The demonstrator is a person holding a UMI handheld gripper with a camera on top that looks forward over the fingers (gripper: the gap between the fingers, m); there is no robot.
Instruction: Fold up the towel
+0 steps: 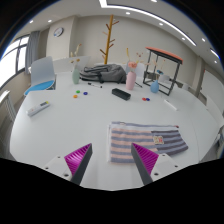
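Observation:
A striped towel (146, 139), with blue, white and orange bands, lies flat on the white table (70, 125), just ahead of my right finger and a little to its right. My gripper (110, 160) hovers above the table's near edge. Its two fingers with magenta pads (79, 158) stand wide apart and hold nothing. The towel's near edge reaches the tip of the right finger (143, 157); I cannot tell if they touch.
Beyond the towel on the table are a dark remote-like bar (121, 94), a pink bottle (131, 78), a grey bag (101, 72), small coloured pieces (83, 95) and a white device (38, 108). A stool (163, 66) and a coat stand (110, 35) are behind.

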